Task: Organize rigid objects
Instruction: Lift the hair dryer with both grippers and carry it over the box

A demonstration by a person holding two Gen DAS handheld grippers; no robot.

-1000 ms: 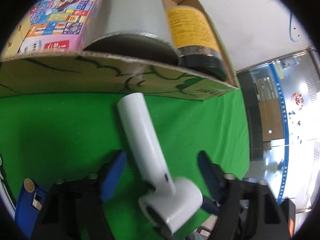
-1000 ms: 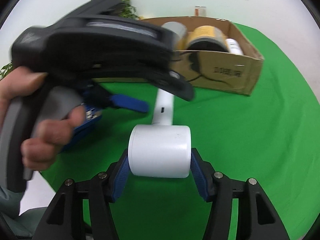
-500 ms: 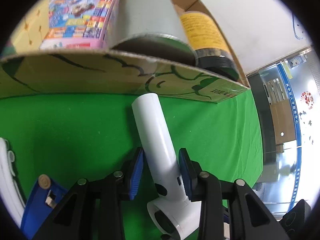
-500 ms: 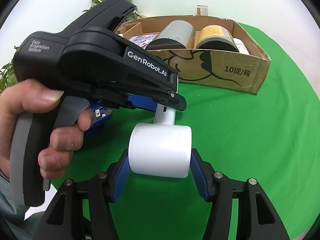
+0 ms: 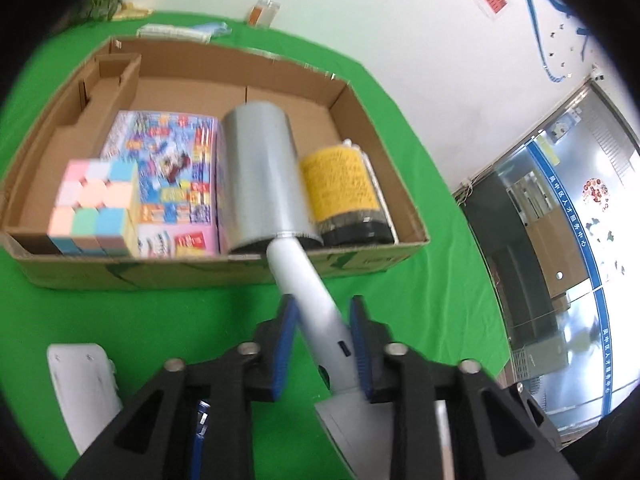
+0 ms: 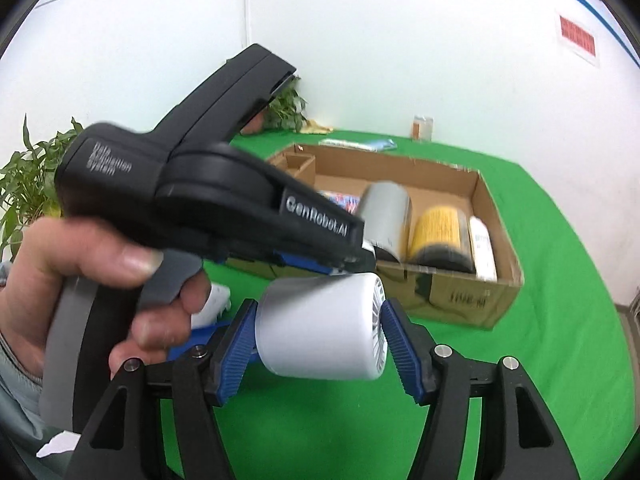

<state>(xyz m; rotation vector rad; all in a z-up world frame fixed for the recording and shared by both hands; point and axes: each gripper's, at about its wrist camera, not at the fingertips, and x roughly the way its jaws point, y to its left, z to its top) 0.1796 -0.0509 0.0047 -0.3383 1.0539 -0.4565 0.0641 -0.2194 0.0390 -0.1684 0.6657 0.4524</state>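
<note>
A white hair dryer is held in the air by both grippers. My left gripper [image 5: 322,340] is shut on its handle [image 5: 308,288], which points toward the cardboard box [image 5: 240,272]. My right gripper [image 6: 318,334] is shut on its round barrel [image 6: 320,328]. The left gripper's black body [image 6: 208,200] and the hand holding it fill the left of the right wrist view. The box holds a pastel cube [image 5: 94,206], a colourful toy carton [image 5: 176,184], a grey cylinder [image 5: 260,176] and a yellow-labelled can [image 5: 340,192].
The box [image 6: 452,296] lies on a green cloth [image 6: 560,320] beyond the dryer. A white object [image 5: 84,384] and a blue item [image 5: 200,428] lie on the cloth at lower left. A white bottle [image 6: 482,248] lies at the box's right end. Plants [image 6: 24,184] stand at left.
Both grippers have lifted the dryer off the cloth and toward the box, which now shows from above. The dryer's barrel has turned, so its vent end shows at right.
</note>
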